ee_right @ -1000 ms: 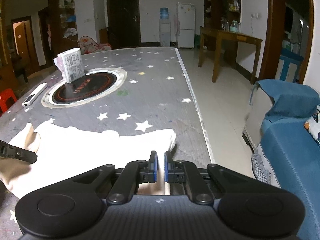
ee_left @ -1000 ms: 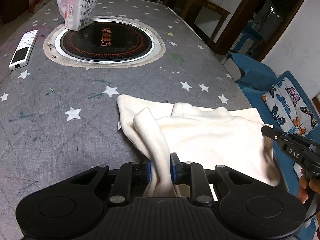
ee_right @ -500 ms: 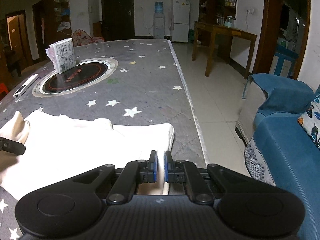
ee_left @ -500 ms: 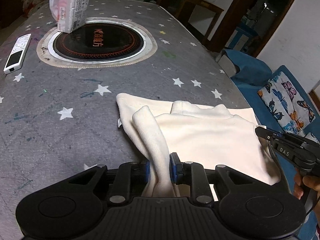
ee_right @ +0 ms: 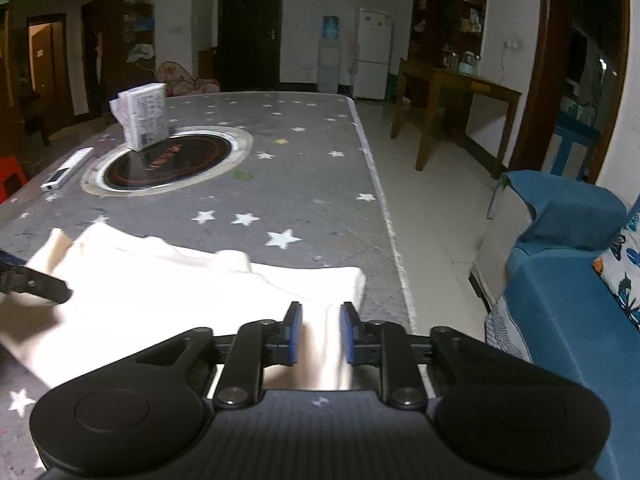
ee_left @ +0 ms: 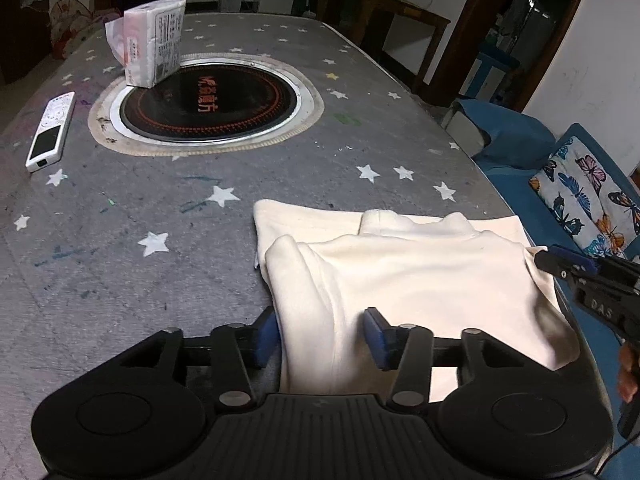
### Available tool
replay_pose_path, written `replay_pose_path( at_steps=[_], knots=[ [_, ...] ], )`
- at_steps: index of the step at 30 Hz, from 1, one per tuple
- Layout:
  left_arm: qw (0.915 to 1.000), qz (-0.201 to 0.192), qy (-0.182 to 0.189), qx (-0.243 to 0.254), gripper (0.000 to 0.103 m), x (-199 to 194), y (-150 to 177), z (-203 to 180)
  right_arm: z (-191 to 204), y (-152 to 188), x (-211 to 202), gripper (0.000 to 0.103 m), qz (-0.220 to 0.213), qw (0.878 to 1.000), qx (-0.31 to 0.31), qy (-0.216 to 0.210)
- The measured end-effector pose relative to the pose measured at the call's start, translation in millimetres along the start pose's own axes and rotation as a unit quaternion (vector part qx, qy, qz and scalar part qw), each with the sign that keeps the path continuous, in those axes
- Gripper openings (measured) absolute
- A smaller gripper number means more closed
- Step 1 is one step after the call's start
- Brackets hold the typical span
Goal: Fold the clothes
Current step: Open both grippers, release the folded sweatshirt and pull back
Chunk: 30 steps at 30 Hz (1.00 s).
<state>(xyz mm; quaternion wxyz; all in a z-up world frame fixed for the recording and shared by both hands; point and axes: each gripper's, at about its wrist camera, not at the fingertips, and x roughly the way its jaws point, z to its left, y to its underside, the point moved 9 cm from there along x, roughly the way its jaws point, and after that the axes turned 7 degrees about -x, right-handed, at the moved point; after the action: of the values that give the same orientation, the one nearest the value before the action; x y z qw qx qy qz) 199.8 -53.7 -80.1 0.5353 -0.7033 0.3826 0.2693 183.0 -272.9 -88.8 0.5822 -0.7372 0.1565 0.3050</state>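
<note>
Left wrist view: the left tool [ee_left: 320, 336] sits at the bottom centre of the frame with its jaws opening, a fold of the cream garment [ee_left: 400, 276] between the blue pads [ee_left: 374, 334] but no longer pinched. In the right wrist view the right tool [ee_right: 318, 332] is likewise opening, cloth lying between its pads without being pressed. The garment lies in the lower middle of both frames, doubled over on the grey star-printed surface [ee_left: 120, 240], its right edge close to the surface's rim. The step in hand looks like letting go after laying a fold down; next, I judge, both tools need to lift clear without dragging the cloth, then take fresh corners for a further fold or smooth the raised ridge on the left side. Counted: one garment, two tools, one round black cooktop [ee_left: 208, 104] set into the surface at upper centre, one wrapped pack of tissues [ee_left: 154, 44] standing on its far-left rim, one white remote [ee_left: 50, 132] at far left.
</note>
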Motion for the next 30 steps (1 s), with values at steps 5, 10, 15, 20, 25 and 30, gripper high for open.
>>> replay_pose_path(
  at_steps=[5, 10, 15, 20, 25, 30],
  knots=[
    [0.9998, -0.018, -0.006, 0.008, 0.06, -10, 1, -2, 25, -2, -15, 0.036, -0.014, 0.999, -0.008, -0.032],
    [0.9992, -0.033, -0.008, 0.023, 0.067, -20, 7, -9, 63, 1, -24, 0.044, -0.017, 0.997, -0.032, -0.07],
    [0.9979, -0.045, -0.014, 0.044, 0.069, -25, 16, -17, 91, 9, -30, 0.05, -0.018, 0.994, -0.041, -0.096],
    [0.9964, -0.047, -0.026, 0.065, 0.071, -21, 27, -21, 108, 22, -32, 0.055, -0.014, 0.993, -0.063, -0.096],
    [0.9957, -0.049, -0.035, 0.07, 0.072, -20, 34, -19, 111, 25, -40, 0.057, -0.022, 0.993, -0.071, -0.086],
    [0.9949, -0.062, -0.036, 0.071, 0.08, -29, 40, -22, 103, 30, -47, 0.061, -0.016, 0.995, -0.052, -0.08]
  ],
)
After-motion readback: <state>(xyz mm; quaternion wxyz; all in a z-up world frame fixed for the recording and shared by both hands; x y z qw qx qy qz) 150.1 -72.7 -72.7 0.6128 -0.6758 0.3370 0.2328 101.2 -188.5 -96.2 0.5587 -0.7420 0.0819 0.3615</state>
